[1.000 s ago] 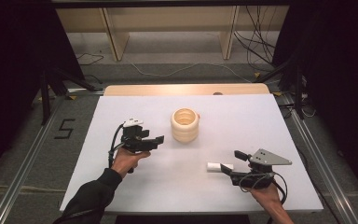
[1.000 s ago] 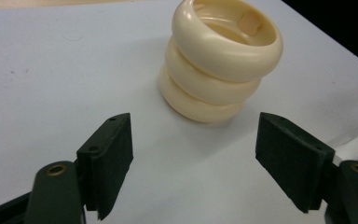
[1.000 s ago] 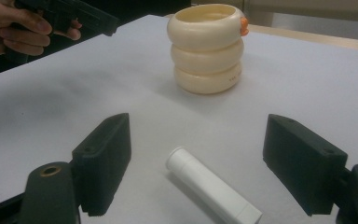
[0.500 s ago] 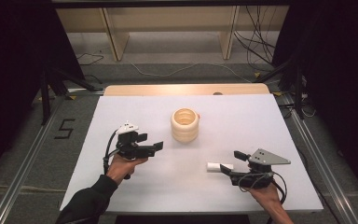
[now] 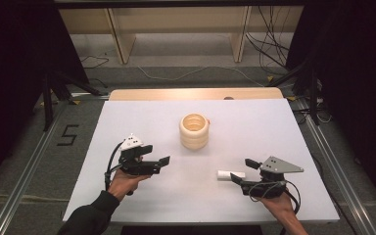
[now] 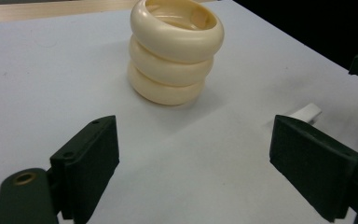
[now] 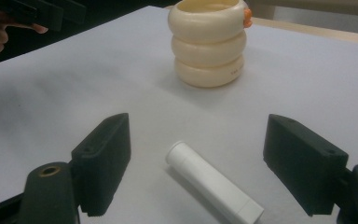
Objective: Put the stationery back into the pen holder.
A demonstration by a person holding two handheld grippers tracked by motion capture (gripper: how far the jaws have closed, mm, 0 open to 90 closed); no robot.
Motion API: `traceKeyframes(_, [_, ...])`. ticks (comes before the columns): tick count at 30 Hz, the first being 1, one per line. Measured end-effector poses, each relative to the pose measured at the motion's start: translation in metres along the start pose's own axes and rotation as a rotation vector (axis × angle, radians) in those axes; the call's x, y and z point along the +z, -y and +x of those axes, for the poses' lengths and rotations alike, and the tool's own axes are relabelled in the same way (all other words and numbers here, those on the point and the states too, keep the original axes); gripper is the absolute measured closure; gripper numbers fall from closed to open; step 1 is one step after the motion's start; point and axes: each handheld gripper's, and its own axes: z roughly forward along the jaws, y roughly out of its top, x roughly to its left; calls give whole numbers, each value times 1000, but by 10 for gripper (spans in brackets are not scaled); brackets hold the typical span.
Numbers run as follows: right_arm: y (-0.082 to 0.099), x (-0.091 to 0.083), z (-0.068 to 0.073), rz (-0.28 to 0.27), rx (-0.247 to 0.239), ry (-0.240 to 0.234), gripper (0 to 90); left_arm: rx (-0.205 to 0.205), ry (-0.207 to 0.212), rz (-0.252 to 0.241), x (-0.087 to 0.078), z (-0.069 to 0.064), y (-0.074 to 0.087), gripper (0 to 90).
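White table (image 5: 142,122): spans mid-frame.
Ringed cream holder (image 5: 194,131): centre, upright, untouched.
Left gripper (image 5: 160,163): lower left; jaws just opened wide, empty, since drawn back from the holder.
Right gripper (image 5: 237,178): lower right; jaws spread around white tube (image 5: 230,174), not pressing.

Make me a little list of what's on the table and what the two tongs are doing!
table: white top, person's hands coming in from the near edge
ringed holder: cream, three stacked rings, upright, open top, mid-table
white tube: lying flat between the right tongs' jaws, not pinched
left tongs: jaws have just been opening, now wide, nothing between them, apart from the ringed holder
right tongs: open, jaws on either side of the white tube
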Motion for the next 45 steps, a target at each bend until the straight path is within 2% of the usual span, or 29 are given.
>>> traceKeyframes(7, [-1, -1, -1, 17, -4, 2, 237, 24, 9, -12, -4, -4, 7, 149])
traceKeyframes(13, [-9, 1, -3, 79, -60, -32, 236, 48, -1, -34, -12, -8, 10, 150])
traceKeyframes(16, [-16, 3, -4, 128, -99, -49, 236, 51, -3, -55, -16, -9, 13, 149])
traceKeyframes(19, [-22, 9, -6, 205, -125, -82, 235, 47, -5, -70, -20, -11, 14, 149])
traceKeyframes(25, [-29, 27, -4, 370, -223, -101, 254, 50, -1, -65, -24, -14, 20, 149])
traceKeyframes(29, [-30, 40, -1, 482, -292, -98, 267, 51, 5, -62, -27, -17, 23, 149])
traceKeyframes(32, [-32, 49, 1, 542, -333, -116, 293, 53, 2, -56, -29, -17, 24, 149])
traceKeyframes(38, [-33, 65, 0, 633, -370, -133, 302, 46, 3, -56, -32, -18, 26, 149])
traceKeyframes(45, [-34, 75, -4, 697, -391, -140, 337, 46, 0, -57, -36, -18, 28, 149])
